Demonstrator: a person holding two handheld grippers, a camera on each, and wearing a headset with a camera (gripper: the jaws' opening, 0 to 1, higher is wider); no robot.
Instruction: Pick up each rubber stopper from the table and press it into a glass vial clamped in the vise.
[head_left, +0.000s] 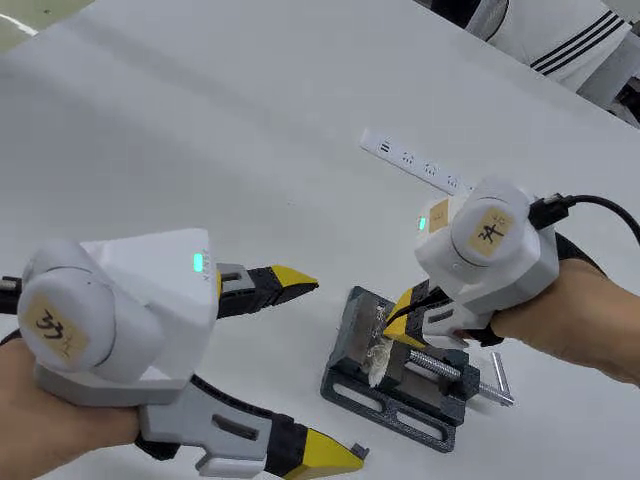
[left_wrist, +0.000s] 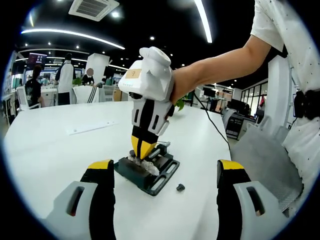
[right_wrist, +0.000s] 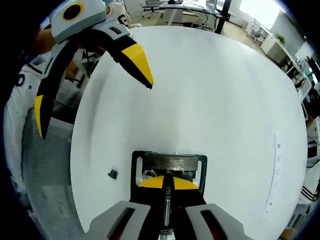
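At the left, the left tool (head_left: 312, 372) is held above the white desk (head_left: 200, 120) with its jaws spread wide and nothing between them. It touches none of the work.

One rubber stopper (left_wrist: 180, 187) is seen lying loose on the desk, near the vise (head_left: 395, 385) but apart from it. It is judged to be a piece not yet picked up and pressed home.

In the vise, clear glass (head_left: 379, 355) is clamped between the plates and is taken for the glass vial of the task. Whether one vial or more is held there cannot be told, nor whether any is already plugged.

Over the glass, the right tool (head_left: 402, 322) is pointed downward, with its yellow tips brought together right at the top of the glass. Whether a stopper is pinched between them cannot be made out. A pressing step is judged to be in hand, so the task is thought to be partly done, with at least the loose stopper left to be dealt with.

Farther back, toward the right, a white power strip (head_left: 420, 166) is laid on the desk, well apart from the vise.

By count, two tools, one vise, one loose stopper and one power strip are seen. The vials cannot be counted.
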